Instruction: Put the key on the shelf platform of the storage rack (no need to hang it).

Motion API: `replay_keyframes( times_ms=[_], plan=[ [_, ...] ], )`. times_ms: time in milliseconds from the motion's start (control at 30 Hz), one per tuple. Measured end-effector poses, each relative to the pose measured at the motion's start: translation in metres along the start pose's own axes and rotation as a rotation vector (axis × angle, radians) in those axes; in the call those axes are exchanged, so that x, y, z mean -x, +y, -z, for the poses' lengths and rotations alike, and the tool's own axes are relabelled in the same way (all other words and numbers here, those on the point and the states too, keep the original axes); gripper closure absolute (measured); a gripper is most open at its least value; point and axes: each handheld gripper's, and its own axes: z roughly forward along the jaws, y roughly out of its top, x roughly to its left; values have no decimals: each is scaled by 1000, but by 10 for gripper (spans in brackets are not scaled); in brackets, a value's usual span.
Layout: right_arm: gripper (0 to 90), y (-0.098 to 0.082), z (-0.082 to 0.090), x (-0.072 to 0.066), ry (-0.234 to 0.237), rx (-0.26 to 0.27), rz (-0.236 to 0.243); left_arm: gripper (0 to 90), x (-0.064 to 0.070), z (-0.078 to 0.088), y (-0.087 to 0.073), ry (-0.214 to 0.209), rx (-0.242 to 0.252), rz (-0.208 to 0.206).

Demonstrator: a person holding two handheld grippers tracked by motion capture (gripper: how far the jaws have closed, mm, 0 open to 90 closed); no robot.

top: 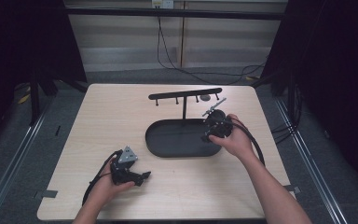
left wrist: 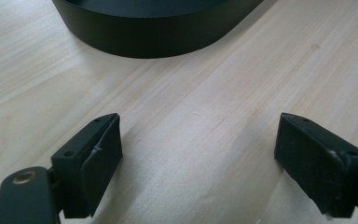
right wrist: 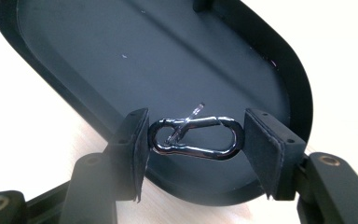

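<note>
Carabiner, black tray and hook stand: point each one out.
Carabiner (right wrist: 195, 139): right gripper view, its metal loop.
Black tray (top: 156, 144): high view, near-left rim.
Hook stand (top: 185, 94): high view, its crossbar.

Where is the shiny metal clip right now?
The metal clip is pinched in the right gripper, just above the near end of the black tray.

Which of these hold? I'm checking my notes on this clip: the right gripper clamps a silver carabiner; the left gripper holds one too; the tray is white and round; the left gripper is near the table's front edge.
1. The right gripper clamps a shiny silver metal carabiner over the tray. True.
2. The left gripper holds a carabiner too. False: its jaws stand wide apart over the bare pale wooden table.
3. The tray is white and round. False: the black oval tray is elongated.
4. The left gripper is near the table's front edge. True.
</note>
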Motion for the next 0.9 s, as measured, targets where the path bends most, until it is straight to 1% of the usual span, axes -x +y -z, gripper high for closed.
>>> replay_keyframes(
  times_ms=[67, 133, 167, 367, 467, 600, 633, 733, 800, 900],
  plan=[
    [425, 0, -1, 1, 0, 5, 6, 146, 0, 0, 0, 0, 0, 0],
    [425, 0, -3, 0, -4, 1, 1, 147, 0, 0, 0, 0, 0, 0],
    [425, 0, -4, 0, 5, -3, 2, 146, 0, 0, 0, 0, 0, 0],
    [425, 1, -8, -1, 5, -6, -2, 146, 0, 0, 0, 0, 2, -1],
    [425, 1, -10, -1, 3, -6, 3, 146, 0, 0, 0, 0, 0, 0],
    [425, 1, -13, -1, 1, 3, -8, 146, 0, 0, 0, 0, 2, -1],
    [425, 1, -14, -1, 5, 3, -17, 146, 0, 0, 0, 0, 0, 0],
    [425, 1, -17, 0, -2, 0, -11, 146, 0, 0, 0, 0, 0, 0],
    [425, 1, -18, 0, 1, -1, -22, 147, 0, 0, 0, 0, 1, -1],
    [425, 1, -20, 0, 0, 1, -18, 146, 0, 0, 0, 0, 0, 0]
  ],
)
